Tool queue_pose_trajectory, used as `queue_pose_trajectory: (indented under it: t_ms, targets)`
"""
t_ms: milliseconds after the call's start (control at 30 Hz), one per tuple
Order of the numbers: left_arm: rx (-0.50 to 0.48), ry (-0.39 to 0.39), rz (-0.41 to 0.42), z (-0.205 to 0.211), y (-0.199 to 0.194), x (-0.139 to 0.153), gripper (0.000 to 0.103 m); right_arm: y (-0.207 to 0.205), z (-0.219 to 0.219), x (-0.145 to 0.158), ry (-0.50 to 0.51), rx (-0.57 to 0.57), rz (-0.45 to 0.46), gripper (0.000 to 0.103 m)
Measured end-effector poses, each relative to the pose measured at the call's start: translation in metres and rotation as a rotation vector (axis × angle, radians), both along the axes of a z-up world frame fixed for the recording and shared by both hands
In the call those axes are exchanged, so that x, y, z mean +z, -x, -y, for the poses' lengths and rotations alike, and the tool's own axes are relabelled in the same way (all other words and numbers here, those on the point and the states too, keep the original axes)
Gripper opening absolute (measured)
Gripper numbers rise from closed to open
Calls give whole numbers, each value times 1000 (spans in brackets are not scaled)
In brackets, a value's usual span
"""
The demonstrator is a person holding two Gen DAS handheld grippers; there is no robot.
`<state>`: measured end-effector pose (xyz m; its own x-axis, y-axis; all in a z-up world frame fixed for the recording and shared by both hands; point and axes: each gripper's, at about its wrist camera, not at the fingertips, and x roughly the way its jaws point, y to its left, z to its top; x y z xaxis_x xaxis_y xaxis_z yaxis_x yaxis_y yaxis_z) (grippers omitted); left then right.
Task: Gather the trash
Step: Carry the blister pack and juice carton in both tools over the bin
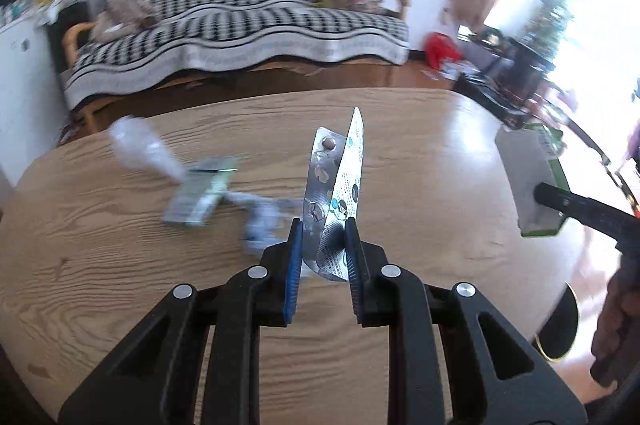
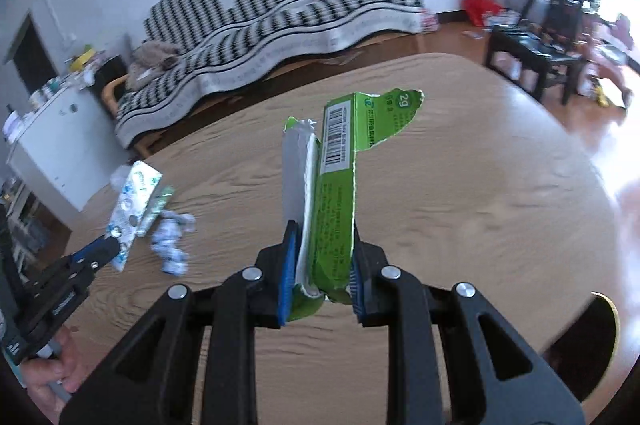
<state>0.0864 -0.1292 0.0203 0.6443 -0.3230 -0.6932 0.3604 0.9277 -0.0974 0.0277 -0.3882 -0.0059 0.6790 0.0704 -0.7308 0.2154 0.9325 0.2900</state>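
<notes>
My left gripper [image 1: 323, 225] is shut on a folded silver blister pack [image 1: 335, 181], held upright above the wooden table [image 1: 420, 165]. My right gripper [image 2: 324, 229] is shut on a torn green carton [image 2: 334, 185] with a barcode, also lifted off the table. In the left wrist view the right gripper [image 1: 540, 191] and its carton [image 1: 528, 169] show at the right edge. In the right wrist view the left gripper [image 2: 116, 245] with the blister pack [image 2: 130, 205] shows at the left. On the table lie a clear plastic bottle [image 1: 140, 149], a small green box [image 1: 200, 193] and crumpled paper [image 2: 172, 237].
A black-and-white patterned sofa [image 1: 240, 25] stands behind the table. A dark round bin with a yellow rim [image 2: 584, 341] sits below the table's right edge. A black low table [image 2: 536, 57] and a red bag [image 2: 478, 5] stand at the right; a white cabinet [image 2: 52, 153] at the left.
</notes>
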Motion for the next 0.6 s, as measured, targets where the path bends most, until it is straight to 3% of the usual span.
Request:
queue_pose_trajectory:
  t_ms: [333, 600]
  targets:
    - [-299, 29, -32, 131, 68, -11, 20, 118, 146, -14, 32, -270, -40, 23]
    - [-548, 22, -114, 249, 133, -65, 20, 216, 251, -36, 34, -467, -89, 23]
